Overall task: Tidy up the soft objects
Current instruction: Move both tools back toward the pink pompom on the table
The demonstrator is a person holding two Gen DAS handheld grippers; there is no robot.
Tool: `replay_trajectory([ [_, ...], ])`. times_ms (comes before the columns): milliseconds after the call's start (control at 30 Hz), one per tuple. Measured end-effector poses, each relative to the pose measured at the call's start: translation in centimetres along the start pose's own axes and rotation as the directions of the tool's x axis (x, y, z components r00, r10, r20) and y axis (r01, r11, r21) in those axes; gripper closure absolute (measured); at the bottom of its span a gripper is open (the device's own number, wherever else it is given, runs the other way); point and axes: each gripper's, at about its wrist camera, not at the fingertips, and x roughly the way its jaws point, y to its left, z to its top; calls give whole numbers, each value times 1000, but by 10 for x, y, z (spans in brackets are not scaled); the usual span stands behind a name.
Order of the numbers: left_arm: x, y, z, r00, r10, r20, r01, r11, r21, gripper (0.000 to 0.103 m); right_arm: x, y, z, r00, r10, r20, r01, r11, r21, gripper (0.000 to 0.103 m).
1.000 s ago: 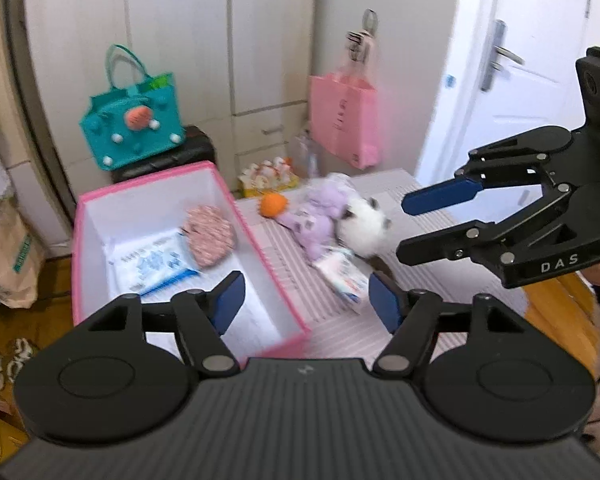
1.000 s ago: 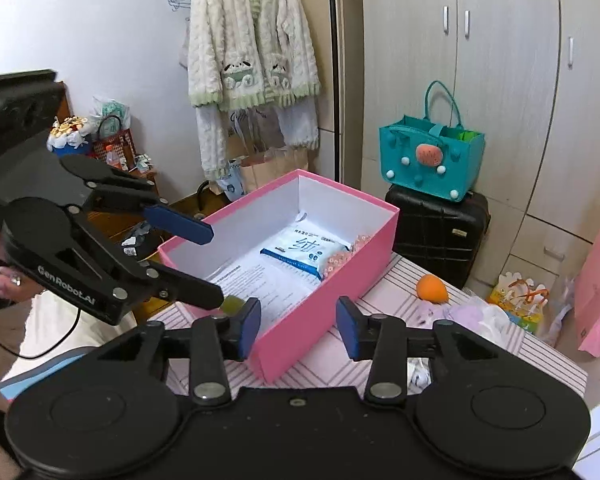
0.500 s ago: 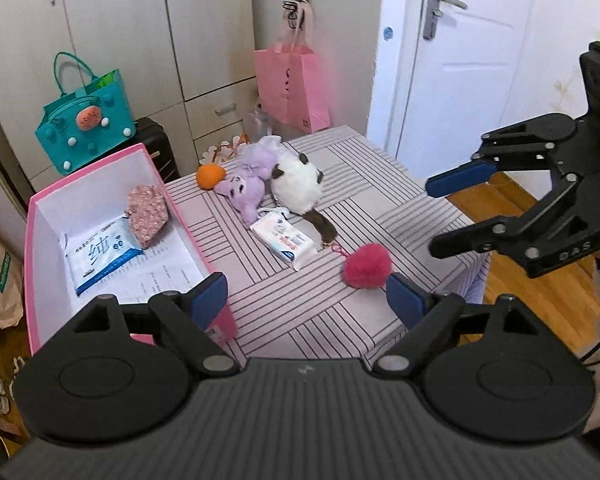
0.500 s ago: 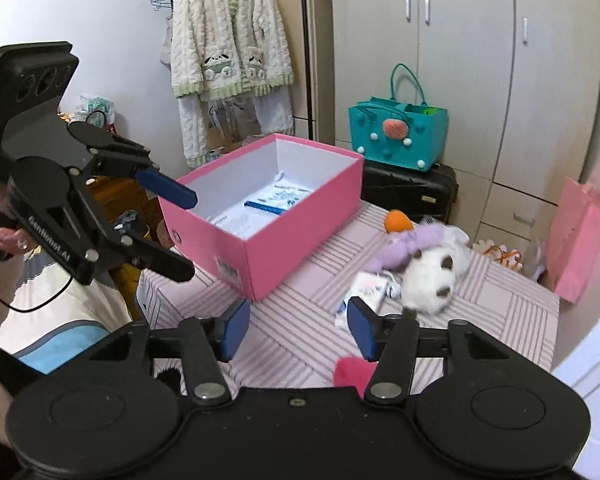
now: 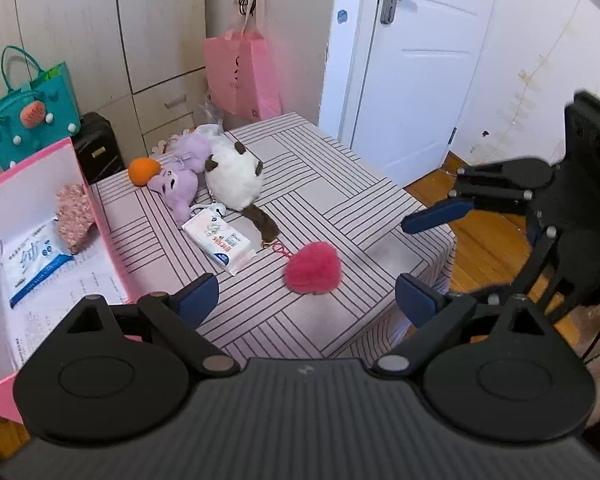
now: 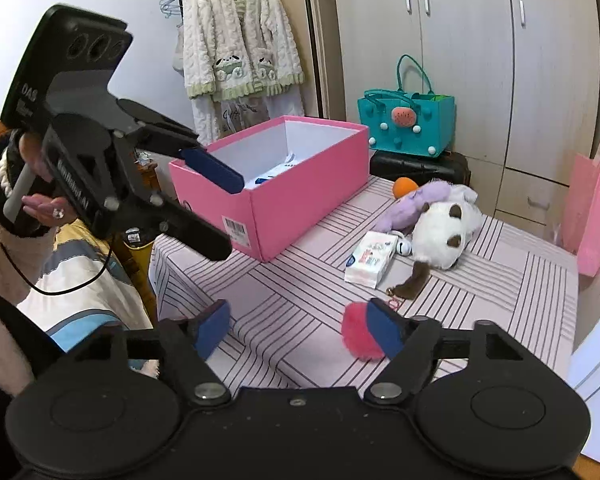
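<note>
In the right wrist view a blue fingertip (image 6: pixel 384 332) covers the right part of the pink pompom (image 6: pixel 356 332), and the pink box (image 6: pixel 300 188) wall hides most of its contents. In the left wrist view that box (image 5: pixel 96 216) runs off the left edge. The print on the tissue pack (image 5: pixel 220 240) is too small to read, perhaps a brand name.

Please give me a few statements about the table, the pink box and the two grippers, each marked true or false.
1. The pink heart pompom lies on the striped table. True.
2. The pink box is empty. False: a tissue pack and a floral pouch lie inside.
3. The left gripper holds the pompom. False: it is open and empty, its jaws having just been opening.
4. The white plush lies beside the purple plush. True.
5. The right gripper is open. True.
</note>
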Motion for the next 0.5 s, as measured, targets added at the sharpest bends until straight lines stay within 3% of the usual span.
replay_trajectory([
  [233, 24, 8, 10, 1000, -17, 9, 17, 999, -40, 7, 12, -27, -26, 998, -36, 42, 34, 998, 44, 15],
  [367, 49, 10, 2, 999, -42, -5, 41, 997, -63, 7, 23, -44, -40, 995, -17, 101, 8, 996, 87, 15],
  [500, 68, 12, -8, 999, -39, 7, 40, 997, -69, 7, 38, -56, -47, 994, -22, 106, 10, 993, 114, 15],
])
